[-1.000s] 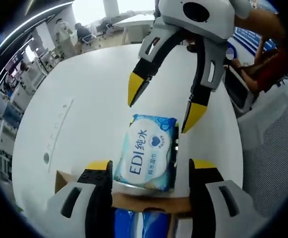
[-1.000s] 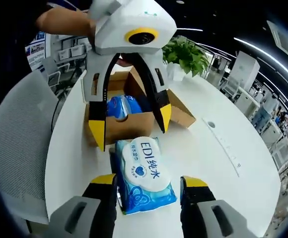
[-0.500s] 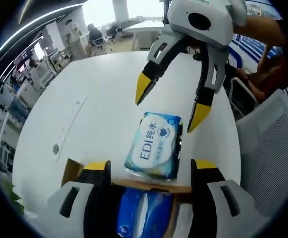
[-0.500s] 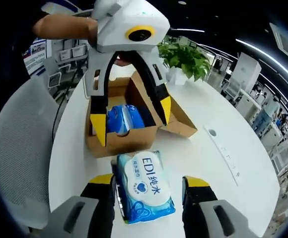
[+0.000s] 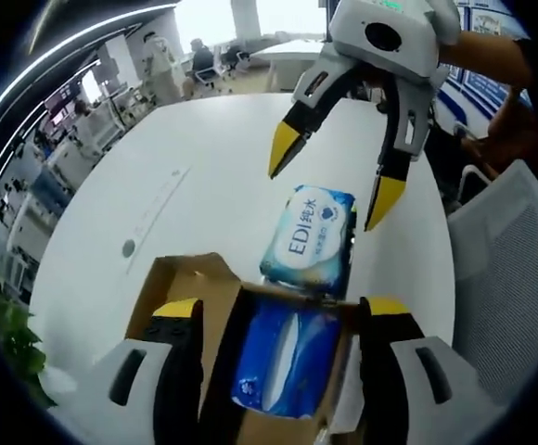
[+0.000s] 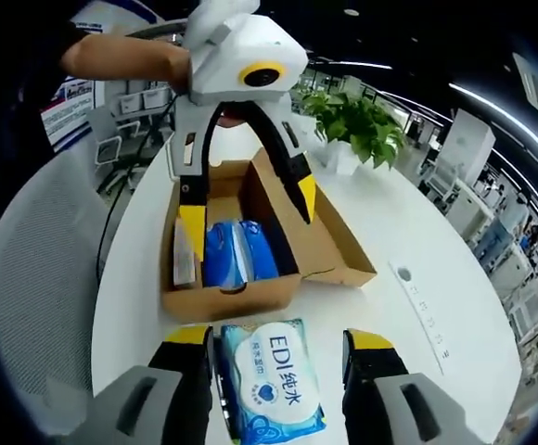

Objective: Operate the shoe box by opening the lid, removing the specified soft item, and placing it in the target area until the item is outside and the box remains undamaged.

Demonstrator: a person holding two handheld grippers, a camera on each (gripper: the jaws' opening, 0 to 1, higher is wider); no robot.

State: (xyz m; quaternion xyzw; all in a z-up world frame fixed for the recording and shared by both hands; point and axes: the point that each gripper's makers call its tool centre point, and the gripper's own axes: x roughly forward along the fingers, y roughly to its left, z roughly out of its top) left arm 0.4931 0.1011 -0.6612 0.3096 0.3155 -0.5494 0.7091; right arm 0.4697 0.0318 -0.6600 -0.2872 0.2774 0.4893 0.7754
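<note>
An open cardboard shoe box (image 6: pixel 232 298) stands on the white round table (image 6: pixel 417 232), with a blue soft pack (image 6: pixel 236 252) inside it. My left gripper (image 6: pixel 249 209) hovers open above the box. A blue and white wipes pack marked EDI (image 6: pixel 271 375) lies on the table just outside the box's front wall, between the open jaws of my right gripper (image 6: pixel 278 338). In the left gripper view, my left gripper (image 5: pixel 281 315) straddles the box (image 5: pixel 181 278) and its blue pack (image 5: pixel 283 366). Beyond lies the wipes pack (image 5: pixel 311 236), with the right gripper (image 5: pixel 336 176) open over its far end.
A grey mesh chair (image 6: pixel 28 269) stands close to the table's edge beside the box. A potted plant (image 6: pixel 357 116) sits on the table behind the box. The box lid flap (image 6: pixel 339 250) lies folded out to one side. Bare table top (image 5: pixel 185 176) spreads beyond the wipes pack.
Both views have pulled back, so more of the box interior shows. The left gripper now stands over the box opening. The wipes pack still lies in the same spot beside the box.
</note>
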